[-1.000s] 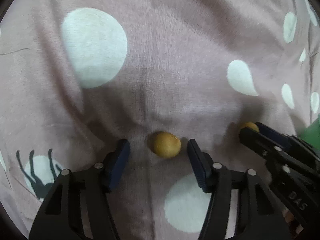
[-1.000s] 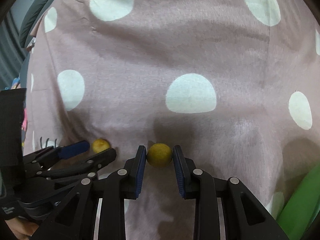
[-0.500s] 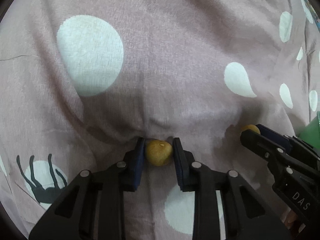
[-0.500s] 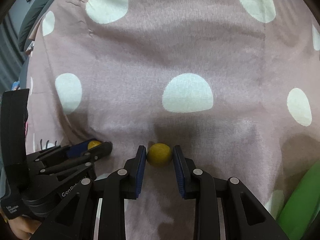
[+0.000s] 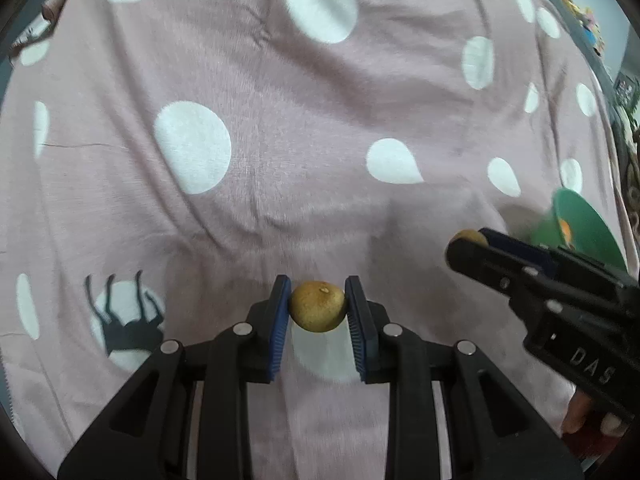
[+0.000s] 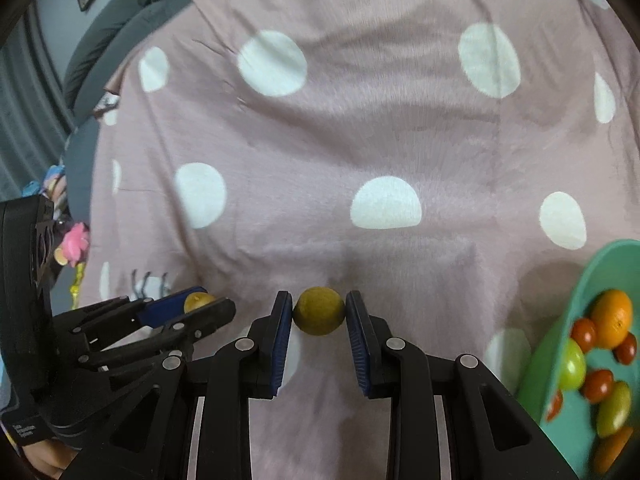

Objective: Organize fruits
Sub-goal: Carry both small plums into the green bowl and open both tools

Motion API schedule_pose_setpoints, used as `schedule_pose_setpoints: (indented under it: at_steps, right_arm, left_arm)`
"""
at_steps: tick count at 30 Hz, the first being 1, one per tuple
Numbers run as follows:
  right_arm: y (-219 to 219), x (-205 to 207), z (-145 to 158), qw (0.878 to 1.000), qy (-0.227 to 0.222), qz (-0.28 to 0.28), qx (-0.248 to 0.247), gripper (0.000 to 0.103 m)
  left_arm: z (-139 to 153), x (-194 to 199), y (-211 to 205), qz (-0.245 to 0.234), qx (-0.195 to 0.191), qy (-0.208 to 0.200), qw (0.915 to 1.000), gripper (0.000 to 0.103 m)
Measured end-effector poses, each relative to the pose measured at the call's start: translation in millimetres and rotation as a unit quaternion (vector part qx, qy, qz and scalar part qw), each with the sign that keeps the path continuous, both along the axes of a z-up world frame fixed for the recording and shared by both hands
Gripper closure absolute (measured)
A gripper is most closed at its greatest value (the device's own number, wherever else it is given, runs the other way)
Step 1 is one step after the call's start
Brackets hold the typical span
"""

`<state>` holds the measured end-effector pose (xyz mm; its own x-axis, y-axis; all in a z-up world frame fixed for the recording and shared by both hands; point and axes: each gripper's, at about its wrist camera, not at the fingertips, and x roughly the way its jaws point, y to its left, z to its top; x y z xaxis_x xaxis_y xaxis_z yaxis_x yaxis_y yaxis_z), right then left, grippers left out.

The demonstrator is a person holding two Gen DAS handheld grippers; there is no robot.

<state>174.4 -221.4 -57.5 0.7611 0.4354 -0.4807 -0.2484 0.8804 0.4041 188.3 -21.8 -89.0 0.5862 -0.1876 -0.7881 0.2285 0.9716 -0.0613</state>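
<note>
My left gripper (image 5: 318, 312) is shut on a small yellow-brown round fruit (image 5: 318, 311) and holds it above the pink dotted cloth. My right gripper (image 6: 319, 312) is shut on a second yellow-brown fruit (image 6: 319, 311), also above the cloth. In the left wrist view the right gripper (image 5: 468, 246) comes in from the right with its fruit (image 5: 466, 236) at its tip. In the right wrist view the left gripper (image 6: 206, 304) shows at lower left with its fruit (image 6: 198, 301). A green bowl (image 6: 588, 280) at the right holds several mixed fruits.
The pink cloth with white dots (image 6: 360, 120) covers the whole surface. The green bowl's rim (image 5: 576, 216) shows at the right in the left wrist view. A grey cushion (image 6: 120, 32) and small colourful items (image 6: 74, 240) lie past the cloth's left edge.
The left gripper closed on its fruit. Both grippers have since lifted away from the cloth with their fruits, and the green bowl has come into view at the right.
</note>
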Motion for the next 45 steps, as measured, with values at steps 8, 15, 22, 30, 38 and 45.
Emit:
schedule_pose_setpoints:
  at_steps: [8, 15, 22, 30, 38, 45]
  right_arm:
    - [-4.2, -46.1, 6.0, 1.0, -0.024, -0.005, 0.006, 0.073]
    - [-4.4, -90.0, 4.7, 0.999, -0.032, -0.013, -0.003, 0.073]
    - [-13.3, -126.8, 5.4, 0.999, -0.045, -0.028, -0.011, 0.073]
    - [-33.4, -155.0, 2.8, 0.997, -0.052, -0.05, -0.008, 0.073]
    - [-55.2, -171.2, -0.4, 0.995, -0.06, -0.08, -0.022, 0.073]
    - [-79.5, -174.4, -7.8, 0.992, -0.059, -0.109, -0.025, 0.073]
  left_arm:
    - [14.5, -43.7, -14.7, -0.018, 0.002, -0.016, 0.9997, 0.076]
    - [20.2, -81.3, -25.6, -0.029, 0.0, -0.019, 0.9994, 0.076]
    - [30.0, -104.3, -41.1, -0.042, 0.001, -0.029, 0.9987, 0.075]
    - [41.6, -117.8, -73.9, -0.074, 0.004, -0.04, 0.9965, 0.075]
    - [48.1, -118.8, -109.7, -0.107, 0.011, -0.049, 0.993, 0.075]
    - [48.2, -110.7, -145.2, -0.137, 0.019, -0.051, 0.9891, 0.075]
